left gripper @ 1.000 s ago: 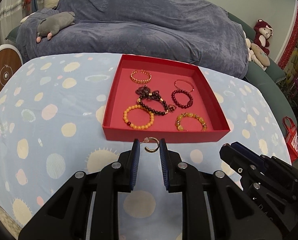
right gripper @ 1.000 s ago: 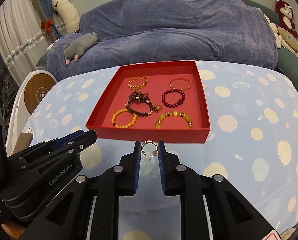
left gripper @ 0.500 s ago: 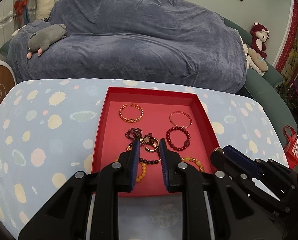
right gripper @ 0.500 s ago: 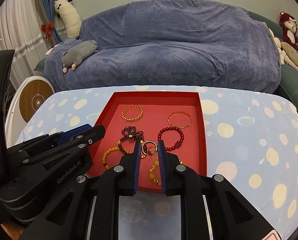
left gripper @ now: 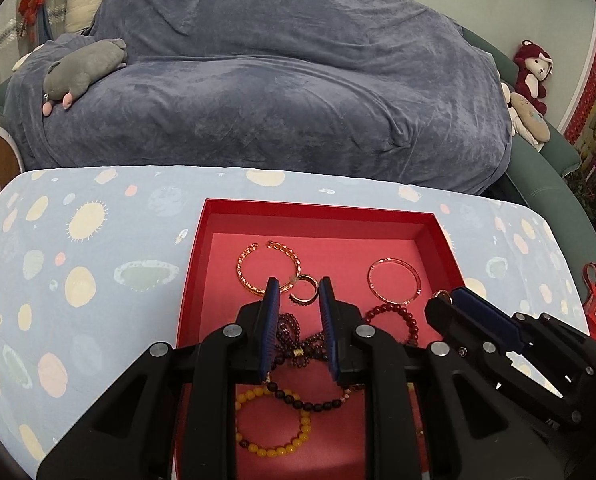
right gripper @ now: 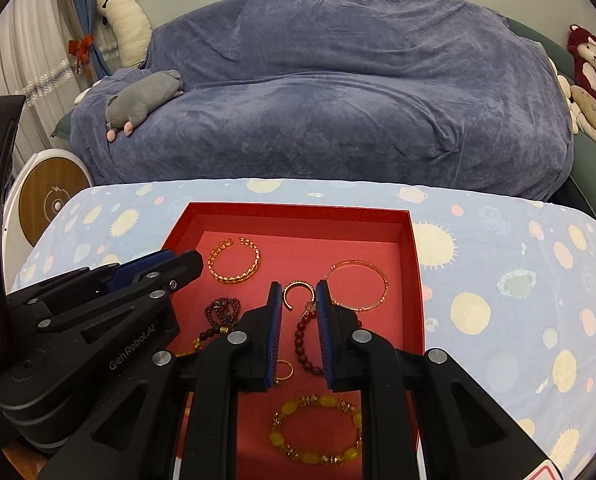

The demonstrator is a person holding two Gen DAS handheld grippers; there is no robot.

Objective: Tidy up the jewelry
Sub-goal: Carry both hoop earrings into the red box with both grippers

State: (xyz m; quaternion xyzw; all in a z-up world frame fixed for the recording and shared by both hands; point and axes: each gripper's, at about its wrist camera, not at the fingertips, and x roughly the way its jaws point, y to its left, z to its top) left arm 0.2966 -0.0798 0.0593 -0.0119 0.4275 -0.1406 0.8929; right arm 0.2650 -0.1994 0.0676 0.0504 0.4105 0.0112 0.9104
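A red tray (left gripper: 321, 216) (right gripper: 298, 214) on the spotted tablecloth holds several bracelets: a gold chain bangle (left gripper: 268, 266) (right gripper: 236, 260), a thin rose-gold bangle (left gripper: 393, 280) (right gripper: 357, 280), dark red bead strands (left gripper: 298, 344), a yellow bead bracelet (left gripper: 272, 420) and a yellow stone bracelet (right gripper: 315, 428). My left gripper (left gripper: 298, 294) is over the tray, shut on a gold hoop earring (left gripper: 303, 290). My right gripper (right gripper: 296, 296) is shut on another gold hoop earring (right gripper: 298, 294), also over the tray.
A sofa under a blue-grey cover (left gripper: 278, 92) stands behind the table, with a grey plush toy (left gripper: 82, 68) on it. Stuffed animals (left gripper: 531, 72) sit at the right. A round white and wood device (right gripper: 46, 200) stands at the left.
Both grippers have moved forward from the tablecloth in front of the tray to above the tray, each carrying its hoop earring.
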